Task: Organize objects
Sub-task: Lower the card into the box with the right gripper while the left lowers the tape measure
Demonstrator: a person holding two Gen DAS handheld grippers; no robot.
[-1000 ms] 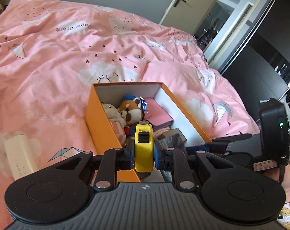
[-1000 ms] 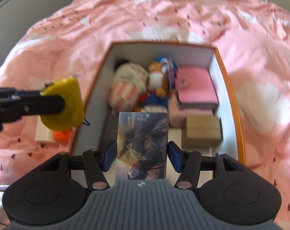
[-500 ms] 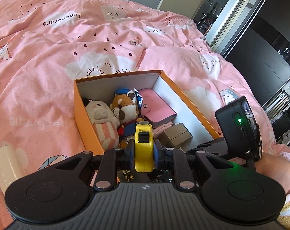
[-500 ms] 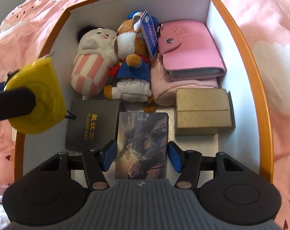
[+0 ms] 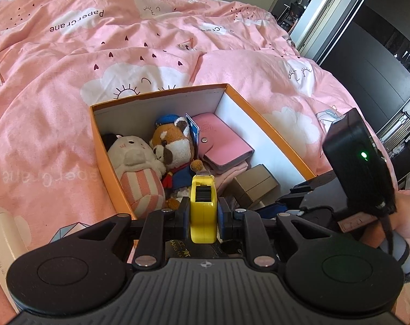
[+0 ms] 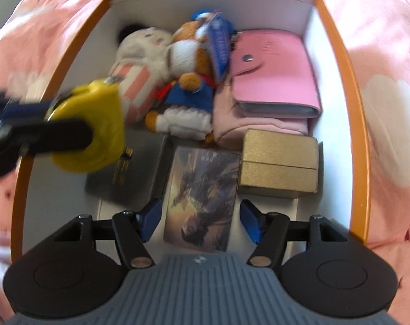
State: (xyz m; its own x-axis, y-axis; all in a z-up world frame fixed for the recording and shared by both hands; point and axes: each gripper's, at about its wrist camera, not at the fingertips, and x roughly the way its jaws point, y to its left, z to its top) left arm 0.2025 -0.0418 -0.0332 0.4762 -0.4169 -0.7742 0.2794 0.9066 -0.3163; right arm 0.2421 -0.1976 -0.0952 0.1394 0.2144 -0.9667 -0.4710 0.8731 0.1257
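An orange box lies on the pink bed. My left gripper is shut on a yellow tape measure and holds it over the box's near left corner; it shows blurred in the right wrist view. My right gripper is open inside the box. An illustrated card box lies flat on the box floor between its fingers, which stand apart from its sides.
The box holds a striped plush, a red panda plush, a pink wallet on pink cloth, a gold box and a dark box. A cream object lies on the bed at left.
My right gripper has lowered into the box and opened, letting go of the card box. My left gripper has moved the tape measure over the box.
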